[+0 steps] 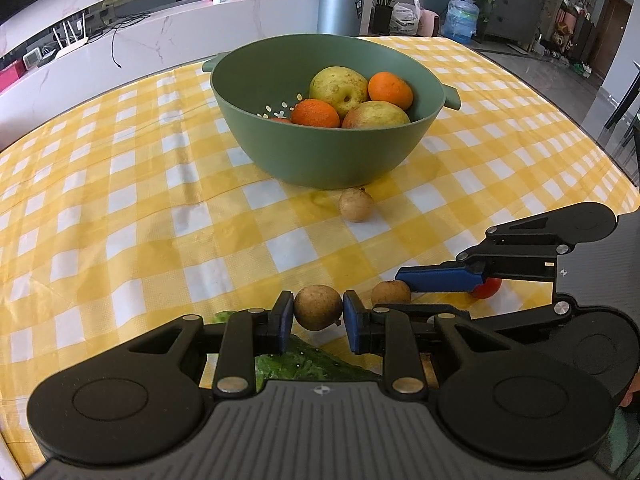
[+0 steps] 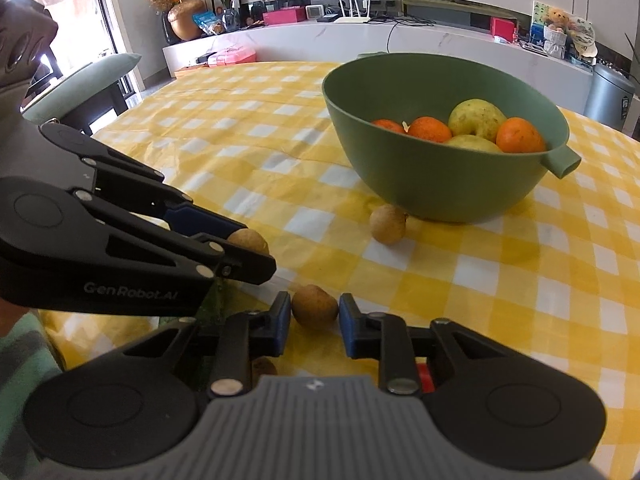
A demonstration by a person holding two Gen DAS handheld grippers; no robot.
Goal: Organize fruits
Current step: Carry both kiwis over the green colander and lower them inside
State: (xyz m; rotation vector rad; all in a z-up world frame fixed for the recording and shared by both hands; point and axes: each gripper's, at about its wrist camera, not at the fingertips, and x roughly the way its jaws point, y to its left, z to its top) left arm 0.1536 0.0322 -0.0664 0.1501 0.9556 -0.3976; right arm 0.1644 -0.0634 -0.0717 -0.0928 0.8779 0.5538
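The left gripper (image 1: 318,316) is clamping a small brown longan (image 1: 318,307) squarely between its blue pads (image 1: 285,318), each pad pressing on one side of the round fruit. In the right wrist view the right gripper (image 2: 315,325) is closing its pads against a second longan (image 2: 315,305), which is sitting on the checked tablecloth (image 2: 520,288) between the fingertips; the pads are touching both its sides.

Both fruits are looking light, with a thin, brittle shell, so they are likely to crack under a hard squeeze and to roll if held off-centre; a hold across the widest part, as here, is probably the safest.

Just beneath the left fingers a green leafy thing (image 1: 304,360) is lying on the cloth, and right of the right fingers a small red fruit (image 1: 486,287) is peeking out, partly hidden. The two grippers are working very near each other, so the room between them is tight.

Further ahead of the fingers a third longan (image 1: 356,205) is resting just beside the foot of the green bowl (image 1: 320,152). The bowl is already holding oranges (image 1: 390,90) and yellow-green pears (image 1: 339,86). Its rim is standing high, so each fruit will probably need lifting over it. The cloth between fingers and bowl is lying open, with the table's edge well beyond on either side.
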